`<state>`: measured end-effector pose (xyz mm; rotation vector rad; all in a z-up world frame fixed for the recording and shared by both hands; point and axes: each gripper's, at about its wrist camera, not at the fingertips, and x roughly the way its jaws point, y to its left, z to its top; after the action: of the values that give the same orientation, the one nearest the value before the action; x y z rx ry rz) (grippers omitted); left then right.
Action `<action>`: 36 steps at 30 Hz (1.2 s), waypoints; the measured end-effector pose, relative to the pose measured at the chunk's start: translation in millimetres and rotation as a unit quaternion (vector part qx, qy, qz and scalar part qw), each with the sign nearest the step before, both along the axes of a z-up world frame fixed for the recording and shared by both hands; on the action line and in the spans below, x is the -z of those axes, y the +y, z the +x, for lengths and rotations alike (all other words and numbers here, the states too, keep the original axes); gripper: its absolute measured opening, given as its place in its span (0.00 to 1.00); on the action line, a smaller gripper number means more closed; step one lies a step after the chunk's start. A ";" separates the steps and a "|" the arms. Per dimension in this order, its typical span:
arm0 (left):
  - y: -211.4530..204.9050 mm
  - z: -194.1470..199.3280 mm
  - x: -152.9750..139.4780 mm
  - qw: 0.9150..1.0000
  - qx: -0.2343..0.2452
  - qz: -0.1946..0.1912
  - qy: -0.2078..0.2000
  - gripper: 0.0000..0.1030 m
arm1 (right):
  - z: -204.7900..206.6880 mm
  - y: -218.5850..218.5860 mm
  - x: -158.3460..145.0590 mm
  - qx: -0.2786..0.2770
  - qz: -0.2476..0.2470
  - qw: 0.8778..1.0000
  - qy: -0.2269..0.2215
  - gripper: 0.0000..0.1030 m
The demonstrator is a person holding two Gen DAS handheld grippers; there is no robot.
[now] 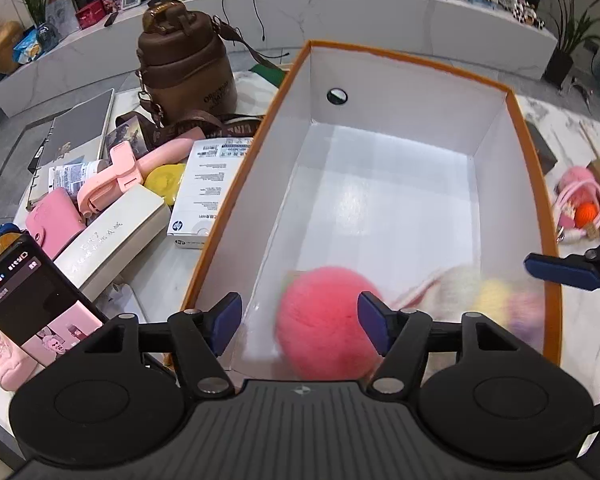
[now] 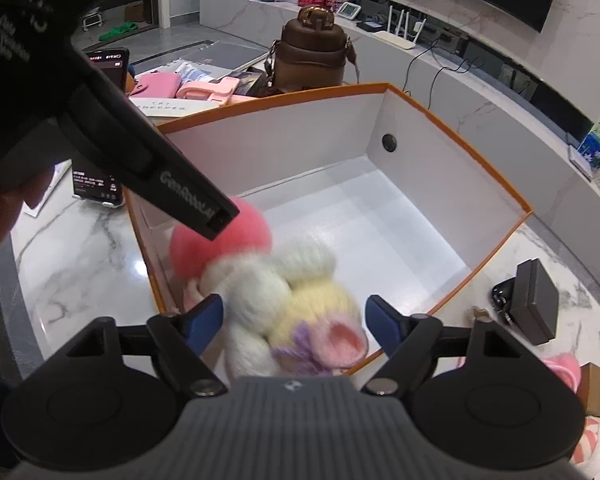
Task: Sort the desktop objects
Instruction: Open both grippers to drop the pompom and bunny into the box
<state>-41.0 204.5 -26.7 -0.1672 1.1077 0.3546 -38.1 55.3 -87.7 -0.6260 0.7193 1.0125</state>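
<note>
An orange-rimmed white box sits on the marble desk; it also shows in the right wrist view. A pink fluffy ball and a white, yellow and purple knitted plush are blurred at the box's near end. In the right wrist view the ball and the plush lie together. My left gripper is open above the ball, not gripping it. My right gripper is open with the plush between its fingers, not clamped. The left gripper's body crosses the upper left of the right wrist view.
Left of the box lie a brown bottle, white cartons, a pink selfie stick, a pink wallet, a binder and a phone. Right of it are pink plush items and a black case.
</note>
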 end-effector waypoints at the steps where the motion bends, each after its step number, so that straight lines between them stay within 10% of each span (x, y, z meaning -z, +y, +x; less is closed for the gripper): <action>1: 0.0 -0.6 -1.3 1.000 -0.001 0.001 -0.003 0.74 | -0.4 -0.7 -1.5 0.003 0.003 1.000 -0.002 0.90; 36: -53.2 15.8 -27.6 0.997 0.032 -0.001 -0.074 0.75 | 36.1 -108.3 -35.6 0.117 0.079 0.990 0.007 0.93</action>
<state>-25.2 151.4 0.9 -0.1579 0.9654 0.2795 -2.0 -53.0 -52.0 -0.3872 0.6999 0.8463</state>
